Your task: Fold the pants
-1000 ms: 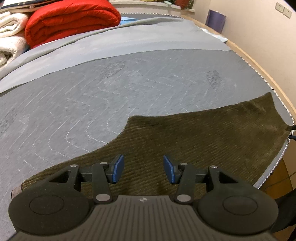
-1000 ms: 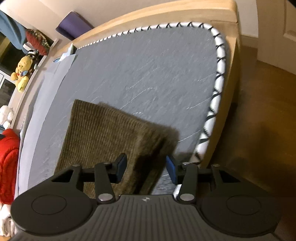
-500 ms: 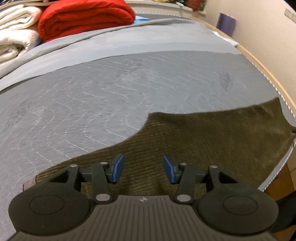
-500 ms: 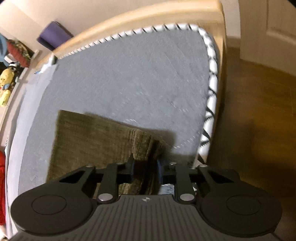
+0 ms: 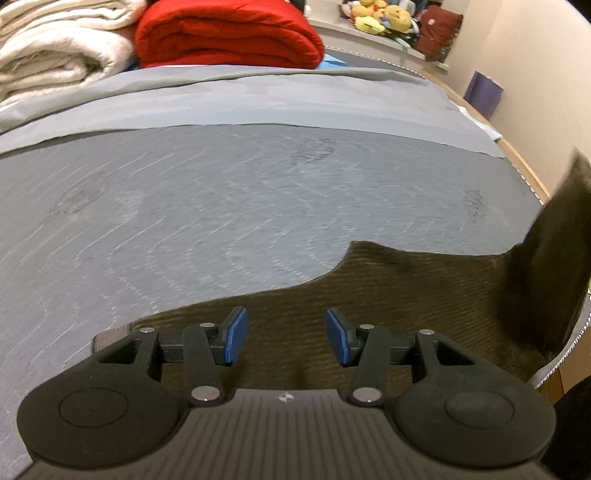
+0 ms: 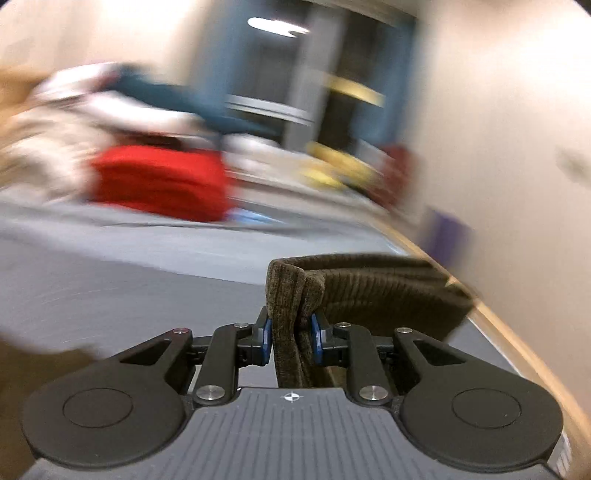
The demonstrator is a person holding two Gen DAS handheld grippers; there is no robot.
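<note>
Dark olive corduroy pants lie on the grey mattress near its front edge. My left gripper is open and empty, hovering just above the pants. Its blue pads are wide apart. At the right of the left wrist view one end of the pants is lifted upright off the bed. In the blurred right wrist view my right gripper is shut on a bunched edge of the pants and holds it up above the mattress.
A folded red blanket and cream blankets are stacked at the far side of the bed. Stuffed toys sit on a ledge behind. The wooden bed frame and a wall run along the right.
My right gripper closed on the pants' end and lifted it, swinging its view up towards the far side of the bed. My left gripper stayed open and shifted left over the pants.
</note>
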